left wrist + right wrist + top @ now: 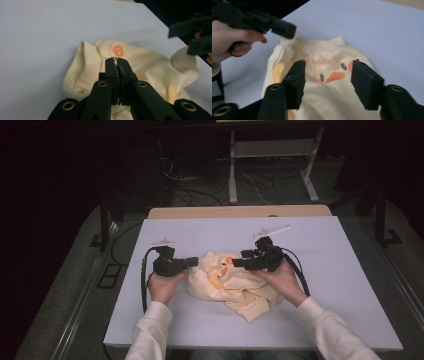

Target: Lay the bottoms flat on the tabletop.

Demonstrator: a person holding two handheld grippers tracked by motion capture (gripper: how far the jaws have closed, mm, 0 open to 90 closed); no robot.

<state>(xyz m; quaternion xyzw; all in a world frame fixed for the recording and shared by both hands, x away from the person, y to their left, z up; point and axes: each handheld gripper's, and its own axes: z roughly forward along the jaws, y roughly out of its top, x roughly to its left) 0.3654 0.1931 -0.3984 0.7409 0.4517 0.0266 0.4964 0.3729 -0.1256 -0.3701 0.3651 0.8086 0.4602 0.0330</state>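
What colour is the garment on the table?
Pale cream-yellow garment with orange patches; clearest in the right gripper view.

Garments: one cream sweatshirt (231,282), crumpled on the table (330,270);
Grippers: two; left gripper (192,262); right gripper (239,262);
Hands: two; left hand (164,285); right hand (284,279);
Tables: one;
Orange patches on the cloth: two in the high view
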